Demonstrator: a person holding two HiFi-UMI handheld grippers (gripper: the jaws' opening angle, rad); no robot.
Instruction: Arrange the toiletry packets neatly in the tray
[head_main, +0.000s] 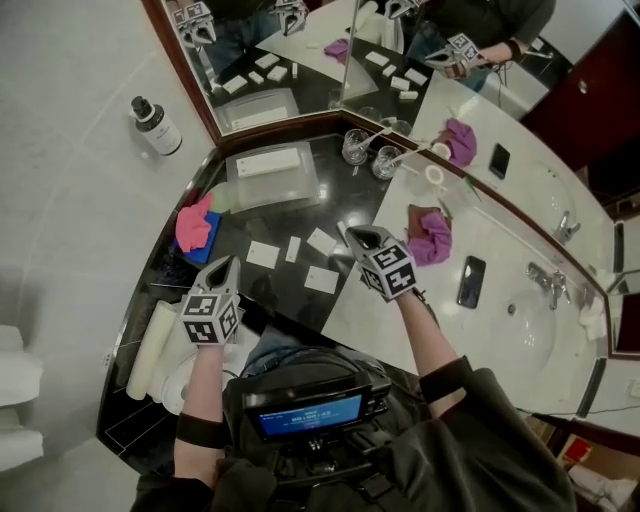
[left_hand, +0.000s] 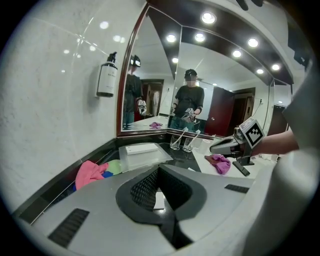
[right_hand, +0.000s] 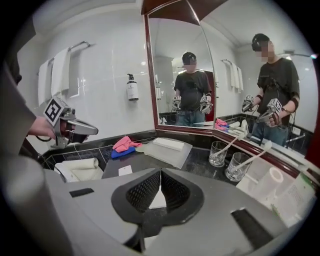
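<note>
Four loose packets (head_main: 321, 280) lie flat on the black counter (head_main: 250, 225), none touching another, in a rough row between the two grippers. A fifth packet (head_main: 268, 161) lies inside the clear tray (head_main: 290, 190), toward its 12 o'clock edge. The tray sits at 11 o'clock from the loose four, tucked into the corner under the mirror (head_main: 300, 60).

Left gripper (head_main: 229, 262): at 9 o'clock of the row, over the counter's near edge, tips aimed toward 12. In the left gripper view its jaws are pressed together with nothing pinched. A white packet shows on the counter beyond them, not gripped.

Right gripper (head_main: 350, 232): at 3 o'clock of the row, tips aimed toward 11, just beside the nearest packet. Whether it touches that packet cannot be told. In the right gripper view its jaws are together and empty.

Other items:
- Pink cloth (head_main: 194, 225) on something blue, at 8 o'clock of the tray.
- Two glasses (head_main: 357, 146) at 3 o'clock of the tray, each with a thin white stick leaning in it.
- Purple cloth (head_main: 432, 236) on the pale counter, at 3 o'clock of the right gripper.
- Dark phone (head_main: 470, 281) at 4 o'clock of that cloth.
- Rolled white towel (head_main: 150, 350) at 7 o'clock of the left gripper.
</note>
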